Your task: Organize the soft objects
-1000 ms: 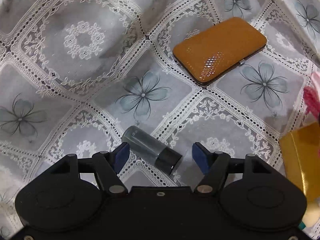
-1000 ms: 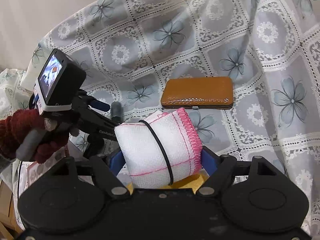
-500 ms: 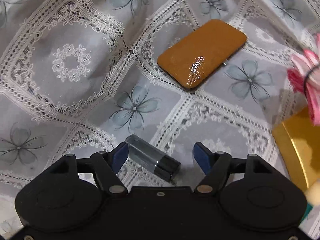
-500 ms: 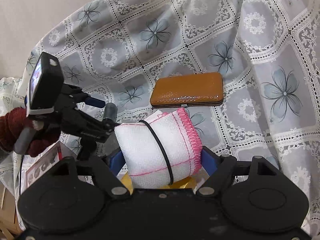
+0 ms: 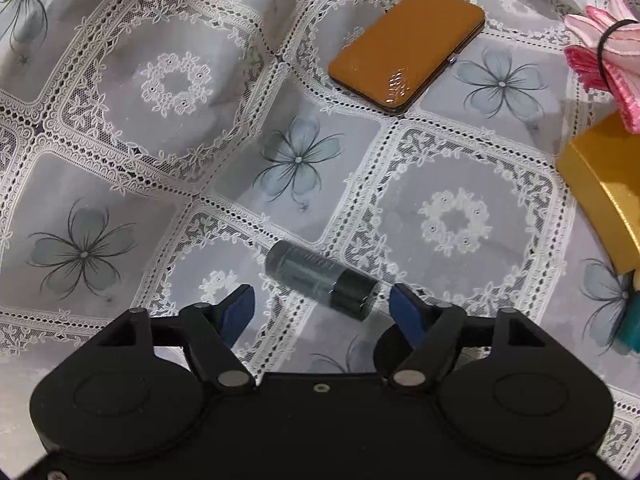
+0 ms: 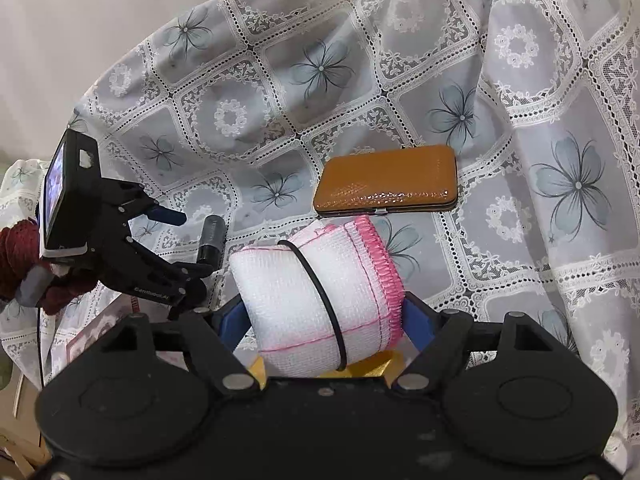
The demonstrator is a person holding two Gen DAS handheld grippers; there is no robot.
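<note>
A small grey tube with a black cap (image 5: 320,280) lies on the lace tablecloth (image 5: 180,120), just ahead of and between my left gripper's (image 5: 322,306) blue pads. Its jaws are opening and neither pad touches the tube. My right gripper (image 6: 320,320) is shut on a rolled white cloth with a pink hem and a black band (image 6: 312,300), held above a gold box (image 6: 380,364). In the right wrist view the left gripper (image 6: 188,240) stands over the tube (image 6: 210,238). The cloth's pink end (image 5: 608,52) shows at the left wrist view's right edge.
A glossy brown case (image 5: 406,50) (image 6: 386,180) lies on the cloth farther back. The gold box (image 5: 608,188) and a teal object (image 5: 632,324) sit at the right. A hand in a dark red knitted glove (image 6: 16,256) holds the left gripper.
The left gripper's pads have spread wider and it has shifted and rolled, so the tube now lies free ahead of the pads. The right gripper and its cloth have stayed put.
</note>
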